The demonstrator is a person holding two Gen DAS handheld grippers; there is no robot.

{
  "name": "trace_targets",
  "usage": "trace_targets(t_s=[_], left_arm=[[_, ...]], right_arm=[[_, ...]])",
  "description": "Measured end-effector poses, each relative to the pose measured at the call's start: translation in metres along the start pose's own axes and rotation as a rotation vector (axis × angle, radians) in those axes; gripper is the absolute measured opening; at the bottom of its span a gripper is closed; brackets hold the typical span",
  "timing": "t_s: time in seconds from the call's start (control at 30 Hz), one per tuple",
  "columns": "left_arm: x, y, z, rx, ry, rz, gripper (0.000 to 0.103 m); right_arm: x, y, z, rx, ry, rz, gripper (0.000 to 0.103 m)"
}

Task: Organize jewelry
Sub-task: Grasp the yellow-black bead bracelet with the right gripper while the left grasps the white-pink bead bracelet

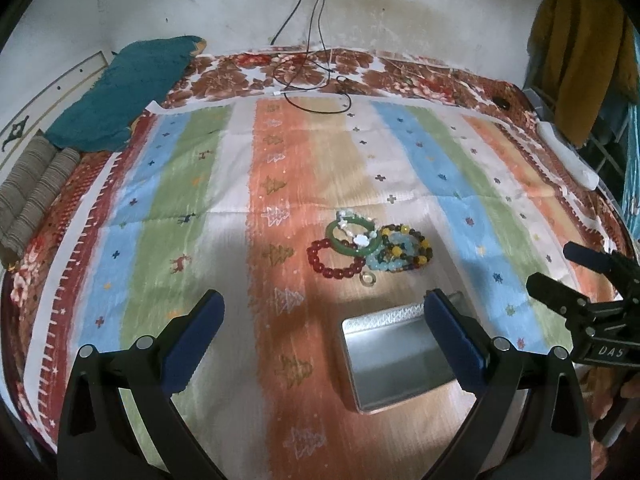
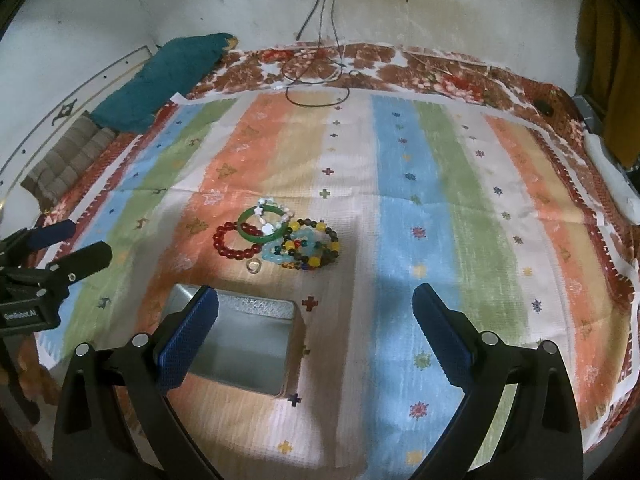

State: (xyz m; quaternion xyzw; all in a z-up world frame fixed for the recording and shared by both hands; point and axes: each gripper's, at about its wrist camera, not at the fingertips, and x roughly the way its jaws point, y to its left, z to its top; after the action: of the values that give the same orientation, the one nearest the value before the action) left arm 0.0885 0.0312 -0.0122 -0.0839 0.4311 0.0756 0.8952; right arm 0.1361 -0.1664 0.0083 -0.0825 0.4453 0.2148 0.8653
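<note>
A heap of bracelets lies on the striped cloth: a green bangle (image 1: pixel 352 239) (image 2: pixel 260 225), a red bead bracelet (image 1: pixel 334 260) (image 2: pixel 236 245), a pale blue one (image 1: pixel 386 263) (image 2: pixel 276 254), a multicolour bead one (image 1: pixel 412 250) (image 2: pixel 316 248) and a small clear ring (image 1: pixel 368 279) (image 2: pixel 254 266). An empty silver tin (image 1: pixel 394 360) (image 2: pixel 244 344) sits just in front of the heap. My left gripper (image 1: pixel 324 336) is open, hovering near the tin. My right gripper (image 2: pixel 316 332) is open too, with its left finger over the tin.
A striped cloth (image 1: pixel 180 184) covers a floral bedspread (image 1: pixel 224 76). Black cables (image 1: pixel 312 80) trail from the wall at the back. A teal cloth (image 1: pixel 128 92) and folded striped fabric (image 1: pixel 32 196) lie at the left. A white object (image 1: pixel 568 156) lies at the right edge.
</note>
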Motion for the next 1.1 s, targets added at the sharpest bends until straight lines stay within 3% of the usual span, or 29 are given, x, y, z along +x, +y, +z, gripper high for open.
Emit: trace_targets(t_s=[0.67,1.1], left_arm=[[0.057,0.001,0.042,0.021,0.049,0.048,0.097],[0.116,0.009,0.062,-0.001,0.141,0.054,0.097]], right_arm=[[0.055,-0.008,0.026,0.017,0.111,-0.048,0.099],[0.095,-0.005,0.039,0.0,0.186,-0.039,0.099]])
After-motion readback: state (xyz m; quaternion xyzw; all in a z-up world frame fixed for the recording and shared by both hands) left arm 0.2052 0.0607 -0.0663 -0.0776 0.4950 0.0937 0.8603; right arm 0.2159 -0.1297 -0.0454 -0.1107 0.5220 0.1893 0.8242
